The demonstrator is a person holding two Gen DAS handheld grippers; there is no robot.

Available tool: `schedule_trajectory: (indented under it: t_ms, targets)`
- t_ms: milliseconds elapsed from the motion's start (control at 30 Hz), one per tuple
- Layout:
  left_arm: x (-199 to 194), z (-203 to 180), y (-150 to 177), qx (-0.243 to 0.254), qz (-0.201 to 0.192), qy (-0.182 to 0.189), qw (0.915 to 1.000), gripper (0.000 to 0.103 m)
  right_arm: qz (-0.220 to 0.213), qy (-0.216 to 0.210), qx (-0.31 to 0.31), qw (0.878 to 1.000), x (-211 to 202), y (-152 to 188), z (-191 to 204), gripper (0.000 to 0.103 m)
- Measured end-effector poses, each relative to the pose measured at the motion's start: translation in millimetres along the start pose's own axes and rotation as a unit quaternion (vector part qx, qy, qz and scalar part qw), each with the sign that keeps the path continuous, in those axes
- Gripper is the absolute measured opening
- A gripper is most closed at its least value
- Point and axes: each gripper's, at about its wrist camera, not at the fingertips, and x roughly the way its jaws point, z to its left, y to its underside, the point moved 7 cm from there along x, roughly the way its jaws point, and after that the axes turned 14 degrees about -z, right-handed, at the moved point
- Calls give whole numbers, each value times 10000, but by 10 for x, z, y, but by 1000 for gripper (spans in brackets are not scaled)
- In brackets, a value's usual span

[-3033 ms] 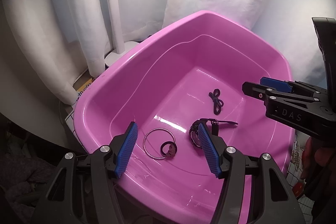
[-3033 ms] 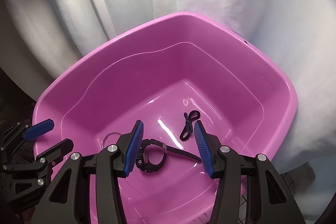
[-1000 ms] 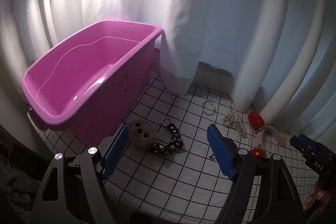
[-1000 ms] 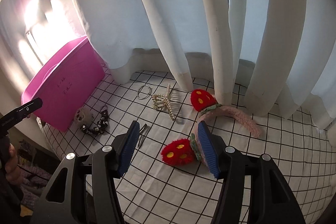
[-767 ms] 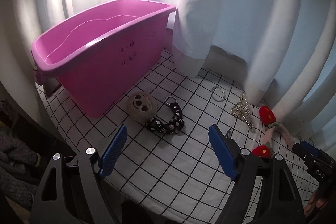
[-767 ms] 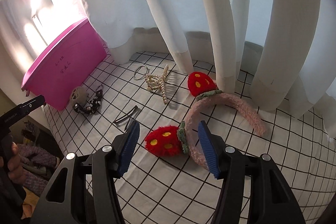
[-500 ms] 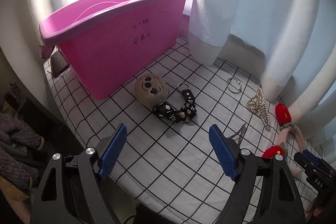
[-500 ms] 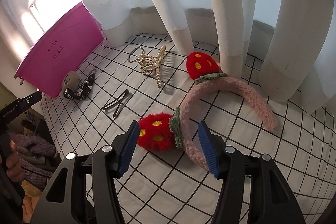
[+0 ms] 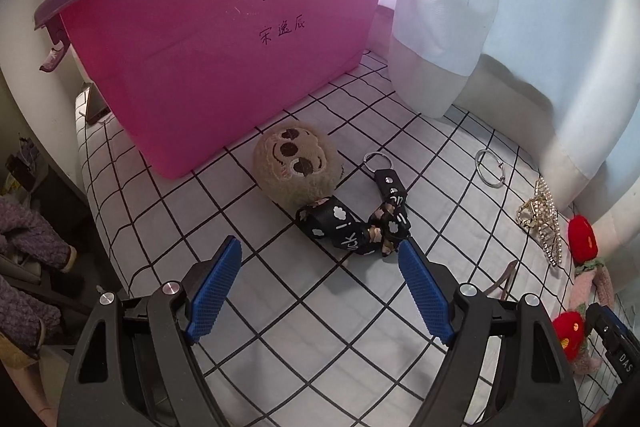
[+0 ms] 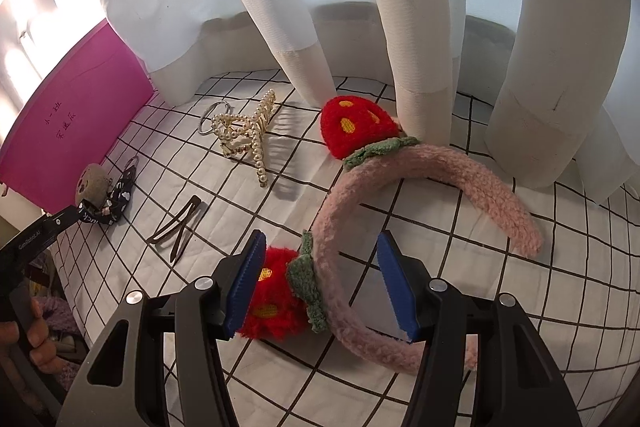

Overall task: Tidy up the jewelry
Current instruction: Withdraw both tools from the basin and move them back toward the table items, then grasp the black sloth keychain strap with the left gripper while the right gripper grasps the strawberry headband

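On a grid-patterned cloth (image 9: pixel 280 307), seen from the left wrist, the left gripper (image 9: pixel 320 259) hangs with jaws wide and empty, its right pad just beside a black strap (image 9: pixel 352 227). That strap runs from the near middle up and right to its key ring (image 9: pixel 374 158); a round plush face (image 9: pixel 296 167) touches its far-left end. Beyond stands a pink tub (image 9: pixel 200 47), side wall toward the camera, handwriting on it. Right of the strap lie a silver ring (image 9: pixel 490 169) and a pearl claw clip (image 9: pixel 542 223). The right gripper (image 9: pixel 612 343) shows only at the near right edge.

From the right wrist, the right gripper (image 10: pixel 320 271) stands half open, straddling a pink headband (image 10: pixel 400 187) without pressing it. The band arcs from a near strawberry (image 10: pixel 272 299), by the left pad, out to a far strawberry (image 10: pixel 356 127) and down right. Only this view shows the full arc, two hairpins (image 10: pixel 180 223) crossed and pointing near-left, and a hand (image 10: pixel 28 339) on the left gripper's grip. The tub is a sliver at far left.
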Motion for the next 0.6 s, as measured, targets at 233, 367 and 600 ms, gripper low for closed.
schedule_trajectory:
  t_ms: [233, 367, 600]
  targets:
    - [253, -165, -6, 50, -10, 31, 10000, 79, -13, 154, -1, 9999, 107, 57, -11, 56]
    - [356, -266, 44, 255, 27, 9, 9997, 79, -19, 224, -108, 9997, 147, 57, 12, 56]
    - [532, -388, 124, 462, 108, -4, 9989, 79, 46, 322, -91, 9994, 229, 71, 0, 56]
